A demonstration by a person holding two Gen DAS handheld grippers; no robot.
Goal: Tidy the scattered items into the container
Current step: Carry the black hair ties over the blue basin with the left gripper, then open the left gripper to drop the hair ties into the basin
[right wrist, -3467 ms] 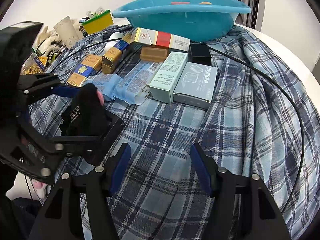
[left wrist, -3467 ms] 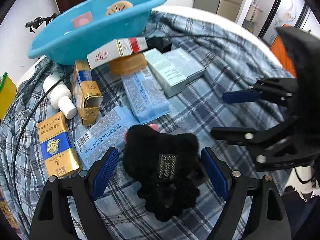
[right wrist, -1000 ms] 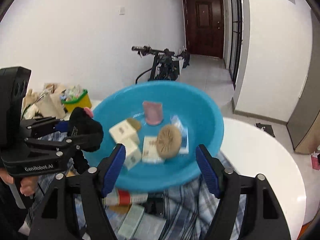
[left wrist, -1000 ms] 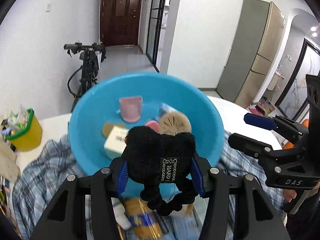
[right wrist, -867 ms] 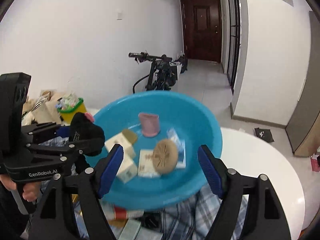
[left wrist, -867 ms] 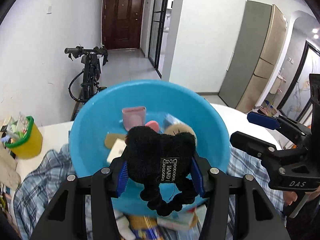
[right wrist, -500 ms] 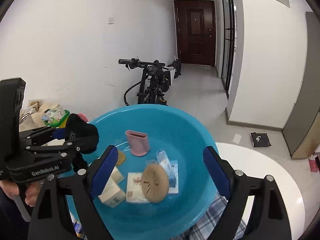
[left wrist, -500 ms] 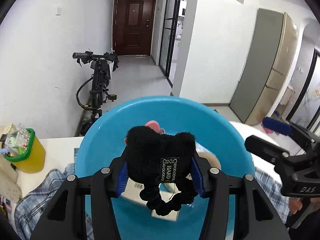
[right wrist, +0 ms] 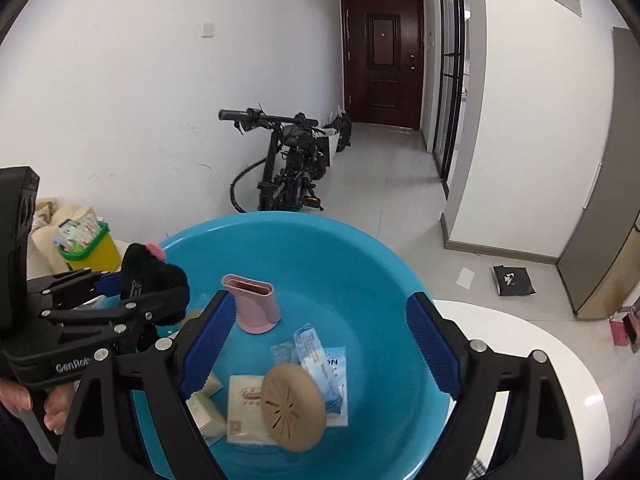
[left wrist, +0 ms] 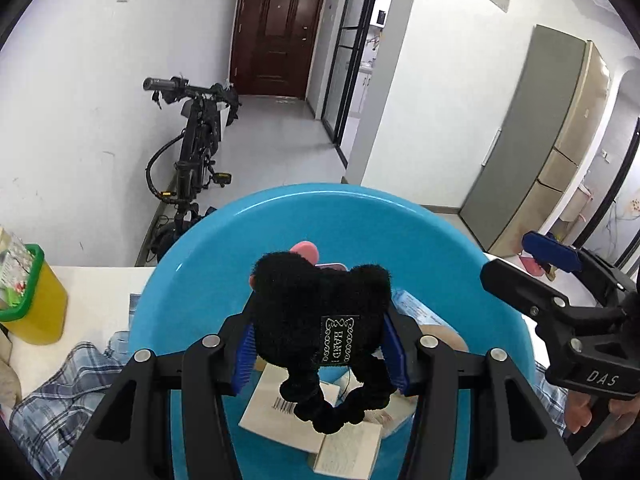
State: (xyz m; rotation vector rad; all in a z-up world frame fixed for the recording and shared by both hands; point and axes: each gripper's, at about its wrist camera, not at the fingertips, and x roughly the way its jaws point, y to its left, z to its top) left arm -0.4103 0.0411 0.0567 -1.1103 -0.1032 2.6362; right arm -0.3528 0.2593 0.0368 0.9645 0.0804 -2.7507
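The left gripper [left wrist: 322, 354] is clamped on the black plush toy [left wrist: 320, 320], its blue pads [left wrist: 244, 352] pressing the toy's two sides. The toy hangs above the blue basin [left wrist: 192, 280], over the near part of its inside. Its long axis runs near to far: pink-tipped head toward the far rim, thin legs dangling near. The right gripper [right wrist: 320, 350] stands wide and empty, having just spread, over the basin's middle.
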